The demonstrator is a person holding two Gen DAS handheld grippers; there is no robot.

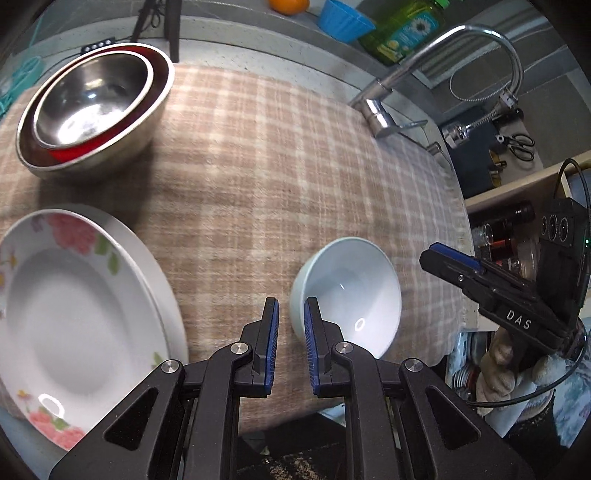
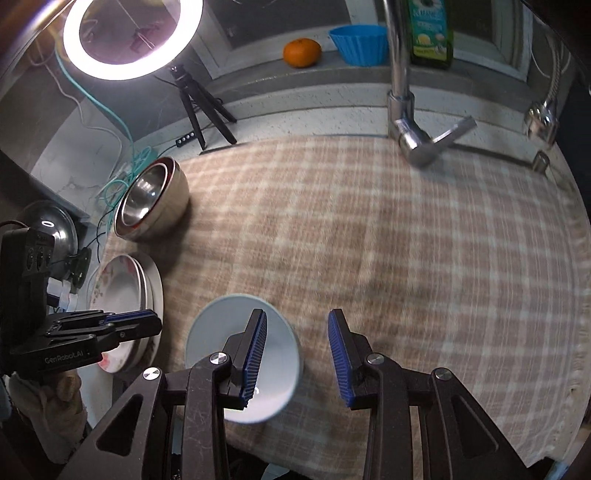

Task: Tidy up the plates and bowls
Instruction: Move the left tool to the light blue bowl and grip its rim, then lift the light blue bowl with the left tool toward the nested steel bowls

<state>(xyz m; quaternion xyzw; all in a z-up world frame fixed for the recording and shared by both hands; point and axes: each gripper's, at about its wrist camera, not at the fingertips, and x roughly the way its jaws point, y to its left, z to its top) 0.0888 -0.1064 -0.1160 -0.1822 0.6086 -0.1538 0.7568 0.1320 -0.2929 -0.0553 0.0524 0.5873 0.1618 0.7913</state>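
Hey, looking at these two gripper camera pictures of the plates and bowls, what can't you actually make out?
- Stacked plates: how many. Left wrist view shows only overlapping rims; the picture's left edge crops them.
- Same stack in right wrist view: the left gripper covers its near part.
- Red piece between the nested steel bowls: only a sliver shows.
- White bowl: the right gripper finger hides part of its inside.

Ring light (image 2: 133, 35) glares at upper left; bowls (image 1: 92, 110) cast shadows rightward; checked cloth (image 2: 406, 258) motion-blurred; fisheye edges bend, darken.
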